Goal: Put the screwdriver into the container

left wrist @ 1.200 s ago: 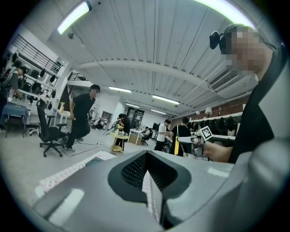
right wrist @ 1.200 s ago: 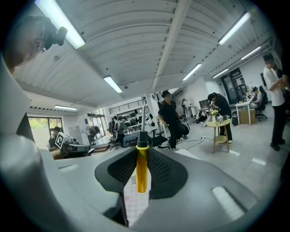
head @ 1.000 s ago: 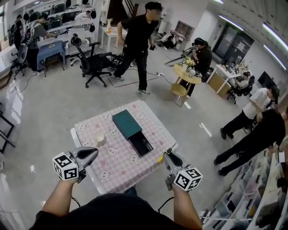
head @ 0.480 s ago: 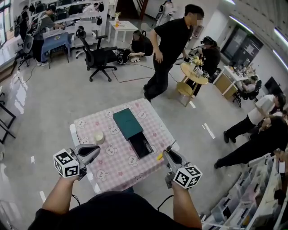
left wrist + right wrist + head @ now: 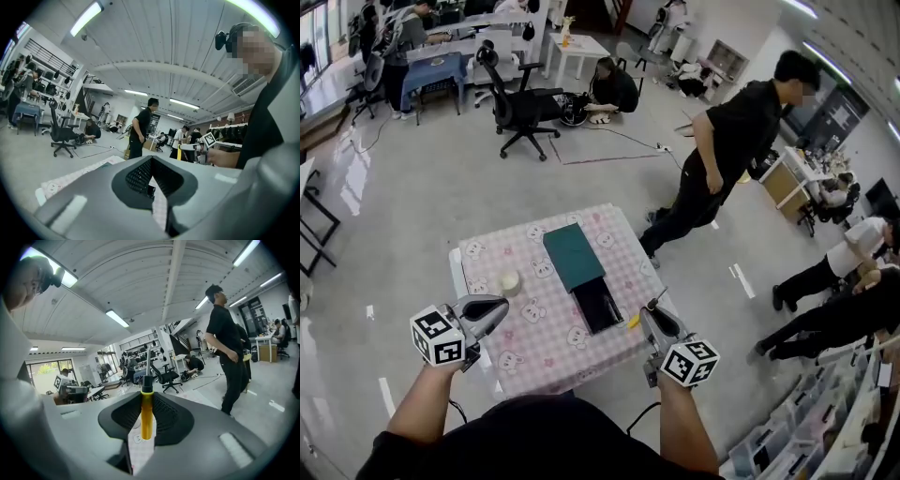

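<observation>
In the head view a dark green container (image 5: 573,256) lies in the middle of the pink checked table (image 5: 539,349), with its black open tray (image 5: 598,305) pulled out toward me. Over the table's near right corner my right gripper (image 5: 651,315) is shut on the yellow-handled screwdriver (image 5: 633,322). The right gripper view shows that screwdriver (image 5: 146,414) upright between the jaws of the right gripper (image 5: 146,420), with its metal shaft pointing up. At the near left edge, my left gripper (image 5: 492,309) is held with its jaws together and nothing in them. It appears again as the left gripper (image 5: 152,177) in its own view.
A small cream round object (image 5: 510,281) sits on the table's left side. A person in black (image 5: 722,159) walks past beyond the table's far right corner. An office chair (image 5: 525,105) and desks stand farther back. Other people are at the right.
The person in black has walked from behind the table toward the right. Both grippers have stayed almost in place, the right one still shut on the screwdriver.
</observation>
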`<action>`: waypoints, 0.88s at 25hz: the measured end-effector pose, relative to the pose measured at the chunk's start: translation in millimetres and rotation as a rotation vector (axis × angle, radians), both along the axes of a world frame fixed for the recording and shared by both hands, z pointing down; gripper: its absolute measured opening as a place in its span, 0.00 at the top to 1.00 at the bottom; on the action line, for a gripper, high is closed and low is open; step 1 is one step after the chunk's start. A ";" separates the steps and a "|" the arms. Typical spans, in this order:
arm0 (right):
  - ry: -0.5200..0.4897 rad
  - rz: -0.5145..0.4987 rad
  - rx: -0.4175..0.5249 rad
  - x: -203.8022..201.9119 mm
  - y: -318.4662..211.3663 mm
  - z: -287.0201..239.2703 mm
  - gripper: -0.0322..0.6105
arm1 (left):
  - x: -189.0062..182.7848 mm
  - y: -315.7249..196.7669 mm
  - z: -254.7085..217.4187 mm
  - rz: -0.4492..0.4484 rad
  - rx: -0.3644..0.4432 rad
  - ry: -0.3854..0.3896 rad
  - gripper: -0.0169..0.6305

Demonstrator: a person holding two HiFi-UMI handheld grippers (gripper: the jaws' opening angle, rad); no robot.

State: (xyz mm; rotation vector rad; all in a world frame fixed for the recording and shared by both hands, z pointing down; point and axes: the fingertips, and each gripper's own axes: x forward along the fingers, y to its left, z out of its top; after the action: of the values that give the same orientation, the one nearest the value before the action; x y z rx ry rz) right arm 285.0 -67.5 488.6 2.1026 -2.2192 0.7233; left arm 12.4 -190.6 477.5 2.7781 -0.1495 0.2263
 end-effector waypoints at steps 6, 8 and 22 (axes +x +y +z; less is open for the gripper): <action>-0.018 -0.034 -0.019 3.4 -20.6 13.7 0.79 | -3.4 -11.0 6.2 -0.048 -0.009 0.000 0.97; -0.020 -0.044 -0.030 3.1 -27.9 18.8 0.79 | -5.1 -15.4 7.8 -0.060 -0.012 0.001 0.97; -0.003 -0.087 -0.144 19.4 -72.3 81.1 0.79 | -9.0 -45.5 24.8 -0.146 -0.029 -0.010 0.97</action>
State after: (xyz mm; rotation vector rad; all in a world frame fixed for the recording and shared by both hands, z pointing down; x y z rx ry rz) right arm 304.4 -139.8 569.7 1.9278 -2.1720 0.8527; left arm 3.4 -236.1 502.3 2.7223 -0.3466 0.2040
